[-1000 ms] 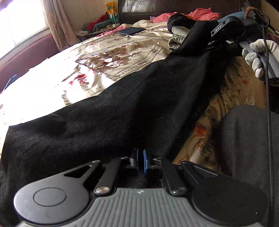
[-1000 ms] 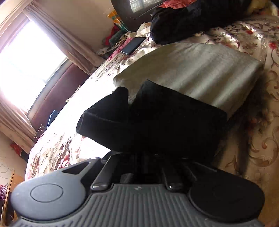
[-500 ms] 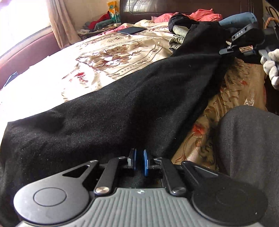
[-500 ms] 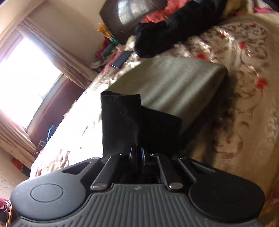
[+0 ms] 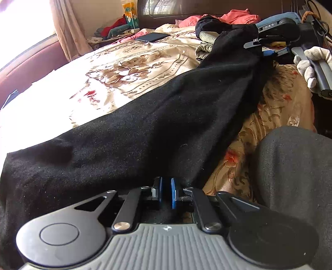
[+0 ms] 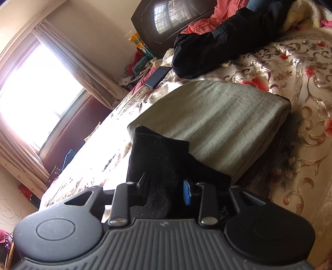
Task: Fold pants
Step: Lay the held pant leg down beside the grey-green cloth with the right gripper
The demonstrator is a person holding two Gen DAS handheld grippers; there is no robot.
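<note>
Stretching black pants point(image 5: 145, 133) across a floral bedspread point(image 5: 128, 68), the left gripper point(image 5: 165, 192) stays pinched on cloth while the right gripper point(image 6: 166, 192), jaws just opening around the hem, risks dropping it crooked.

The left wrist view sits low over the bed point(image 5: 128, 68), close behind its own gripper point(image 5: 166, 192), facing the headboard point(image 5: 186, 8) at upper centre. The right wrist view, tilted, looks the same way past its gripper point(image 6: 166, 192). Both share the phone point(image 5: 152, 37) and the window side at left.
</note>
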